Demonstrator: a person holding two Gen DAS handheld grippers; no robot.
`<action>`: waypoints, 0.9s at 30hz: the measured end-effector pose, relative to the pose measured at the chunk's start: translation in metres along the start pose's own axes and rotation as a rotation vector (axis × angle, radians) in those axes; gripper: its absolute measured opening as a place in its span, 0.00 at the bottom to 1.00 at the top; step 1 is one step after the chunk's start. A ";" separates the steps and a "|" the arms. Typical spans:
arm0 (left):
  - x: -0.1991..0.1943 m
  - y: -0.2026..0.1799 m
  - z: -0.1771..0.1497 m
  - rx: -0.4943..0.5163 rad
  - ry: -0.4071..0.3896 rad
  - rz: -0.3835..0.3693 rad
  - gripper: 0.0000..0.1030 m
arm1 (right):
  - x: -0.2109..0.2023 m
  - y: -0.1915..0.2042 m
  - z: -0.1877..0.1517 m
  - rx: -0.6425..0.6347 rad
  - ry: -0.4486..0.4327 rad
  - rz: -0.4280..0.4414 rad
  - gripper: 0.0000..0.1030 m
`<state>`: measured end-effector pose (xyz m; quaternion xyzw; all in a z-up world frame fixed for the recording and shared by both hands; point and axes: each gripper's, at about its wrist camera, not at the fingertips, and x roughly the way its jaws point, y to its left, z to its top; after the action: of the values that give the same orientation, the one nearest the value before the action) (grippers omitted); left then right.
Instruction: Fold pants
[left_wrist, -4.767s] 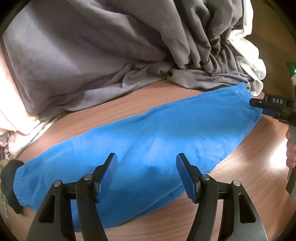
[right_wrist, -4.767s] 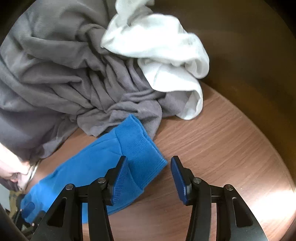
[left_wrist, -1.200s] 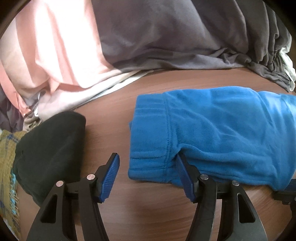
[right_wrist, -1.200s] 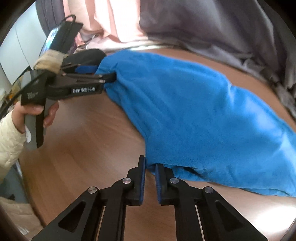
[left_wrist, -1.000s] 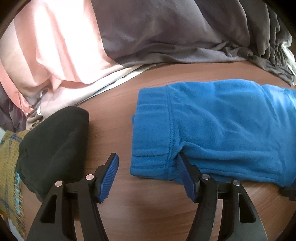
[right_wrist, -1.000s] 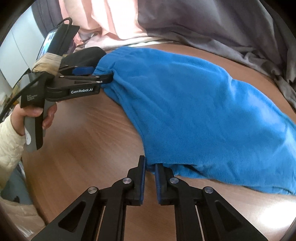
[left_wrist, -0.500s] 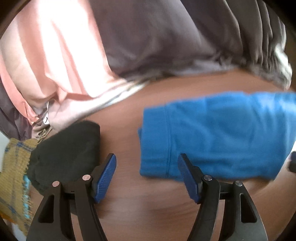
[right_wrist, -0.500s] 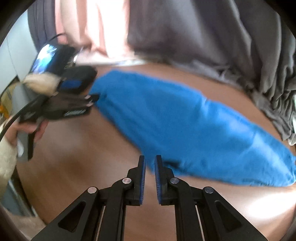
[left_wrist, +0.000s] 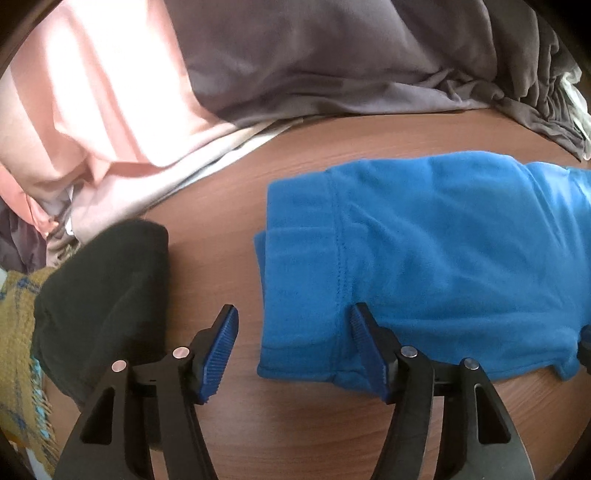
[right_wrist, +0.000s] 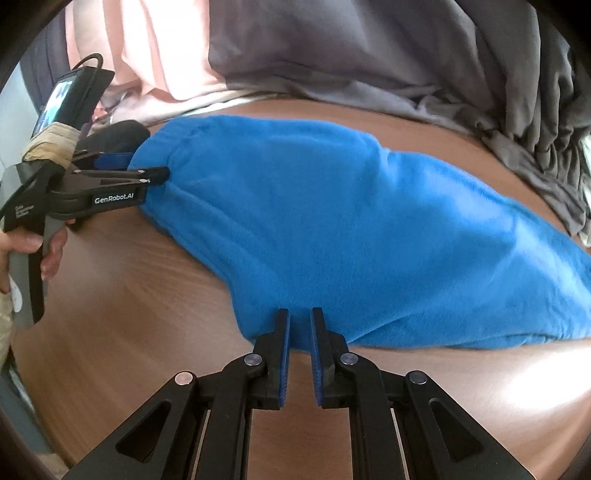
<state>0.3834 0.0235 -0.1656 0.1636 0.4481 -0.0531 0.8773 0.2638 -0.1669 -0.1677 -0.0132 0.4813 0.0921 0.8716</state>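
Observation:
Blue fleece pants (left_wrist: 424, 258) lie folded lengthwise on the brown wooden table (left_wrist: 207, 221), waistband to the left in the left wrist view. My left gripper (left_wrist: 294, 308) straddles the near waistband corner. Its jaws are closing with that corner between them; the right finger (left_wrist: 364, 332) touches the cloth and the left pad (left_wrist: 221, 347) stands clear of it. In the right wrist view the pants (right_wrist: 351, 229) stretch across the table and my right gripper (right_wrist: 299, 314) is shut on their near edge. The left gripper (right_wrist: 147, 166) shows there at the waistband, held by a hand (right_wrist: 22, 243).
A heap of grey cloth (left_wrist: 351, 62) and pink cloth (left_wrist: 92, 99) fills the back of the table. A black garment (left_wrist: 107, 280) lies left of the waistband, with yellow plaid fabric (left_wrist: 18, 350) beyond it. Bare wood (right_wrist: 122, 314) runs along the near side.
Half a second ago both views were blurred and the pants sat farther from the fingers. Now both grippers are back at the near edge, the left at the waistband corner.

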 end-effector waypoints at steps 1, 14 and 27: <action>-0.001 0.000 0.000 0.002 0.000 0.004 0.63 | 0.001 0.002 -0.002 -0.018 -0.009 -0.008 0.12; -0.067 0.012 -0.007 -0.059 -0.109 0.068 0.65 | -0.029 -0.010 0.009 0.046 -0.082 0.011 0.33; -0.076 0.043 0.022 -0.049 -0.281 -0.090 0.62 | -0.062 -0.016 0.047 0.045 -0.228 -0.137 0.42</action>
<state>0.3661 0.0521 -0.0825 0.1129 0.3288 -0.1038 0.9319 0.2737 -0.1868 -0.0914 -0.0162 0.3792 0.0223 0.9249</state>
